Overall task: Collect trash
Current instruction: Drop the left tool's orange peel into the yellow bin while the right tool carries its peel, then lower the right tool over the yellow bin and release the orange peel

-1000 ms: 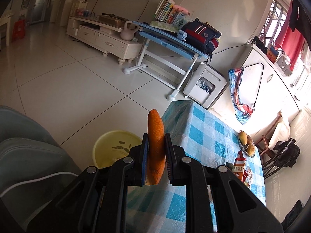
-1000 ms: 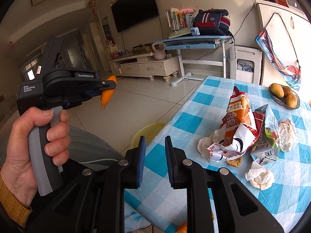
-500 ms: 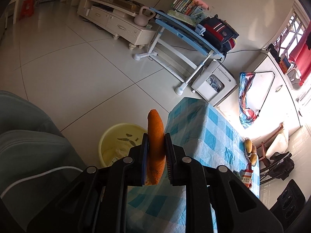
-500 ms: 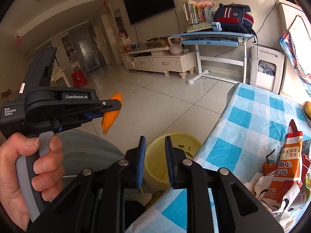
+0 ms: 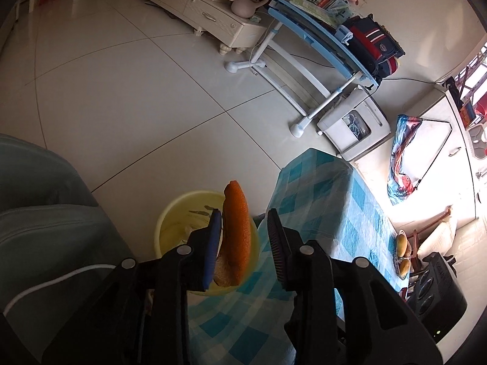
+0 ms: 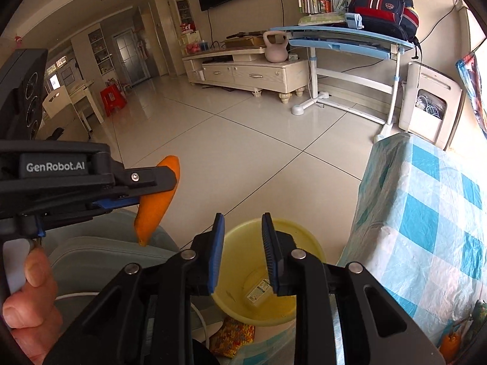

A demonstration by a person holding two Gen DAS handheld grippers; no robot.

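The left gripper (image 5: 243, 228) has just been spreading its jaws, and the long orange strip of fruit peel (image 5: 236, 232) now leans against the left blue pad only, with a clear gap to the right pad, so nothing pinches it any more. From the right wrist view the same left gripper (image 6: 143, 188) reaches in from the left, the orange peel (image 6: 155, 200) hanging off its tip, with the person's hand (image 6: 30, 298) around the grip below. The right gripper (image 6: 243, 243) has also just been parting its jaws and has nothing between them. Just beyond and under both tools stands a round pale yellow plastic bucket (image 5: 173, 228) on the tiled floor; inside the bucket (image 6: 292, 310) lies a small printed wrapper (image 6: 258, 289). To the right of the bucket stands a table under a blue and white checked cloth (image 6: 426, 228). On the near left is a grey-green cushioned seat (image 5: 45, 213). Far across the floor are a cream low cabinet (image 6: 243, 73) and a light blue desk (image 6: 341, 41).
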